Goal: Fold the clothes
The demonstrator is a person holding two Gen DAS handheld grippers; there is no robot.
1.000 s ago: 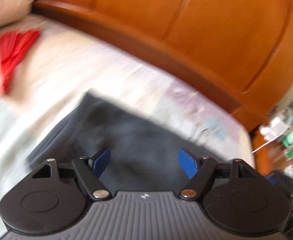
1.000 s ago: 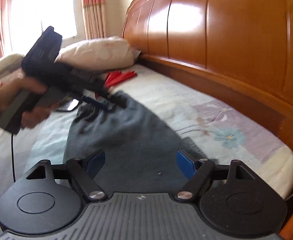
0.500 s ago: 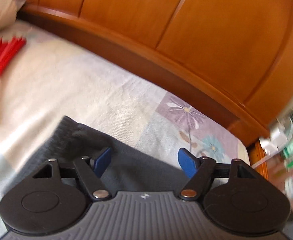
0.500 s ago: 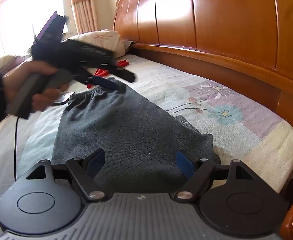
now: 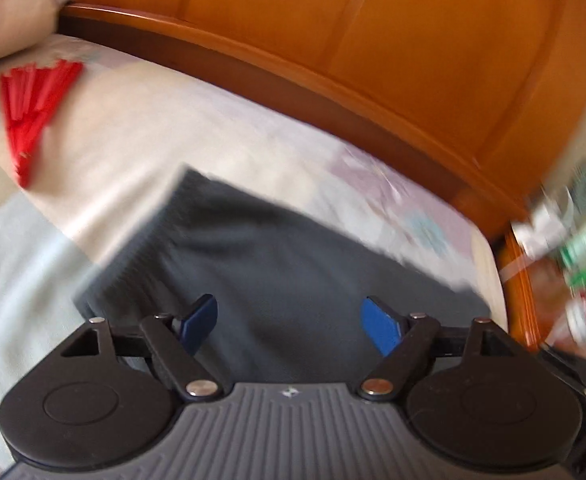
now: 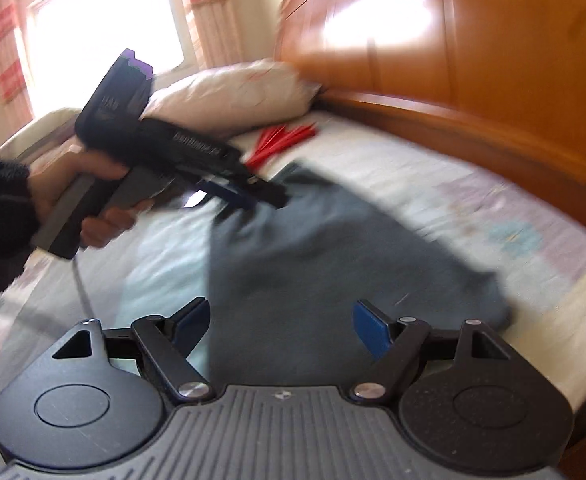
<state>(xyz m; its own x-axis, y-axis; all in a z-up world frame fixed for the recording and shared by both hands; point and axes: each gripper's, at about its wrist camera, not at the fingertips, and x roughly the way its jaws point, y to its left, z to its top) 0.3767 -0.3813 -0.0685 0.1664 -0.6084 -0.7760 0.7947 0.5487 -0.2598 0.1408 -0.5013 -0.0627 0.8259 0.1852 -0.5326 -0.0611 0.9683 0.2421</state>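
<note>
On the bed's left side in the right wrist view, the person's left hand (image 6: 77, 196) grips the handle of the left gripper (image 6: 253, 196), whose dark fingers reach over the near corner of the waistband of the dark grey garment (image 6: 333, 248); from this angle I cannot tell whether they touch the cloth. From the left wrist view, that gripper (image 5: 291, 318) has its 2 blue pads spread wide with nothing between them, the grey cloth lying beneath. Just behind the left gripper, a red folding fan (image 6: 281, 140) rests on the pale sheet (image 6: 413, 184) beside a cream pillow (image 6: 229, 96). Further right, the garment lies spread flat across the mattress, its ribbed waistband (image 5: 141, 248) toward the fan and its far end near the bed's edge. Below centre, the right gripper (image 6: 281, 326) hangs over the garment's near part, jaws wide apart and empty. Along the right runs the orange wooden headboard (image 6: 493, 60). Both views are motion-blurred.
</note>
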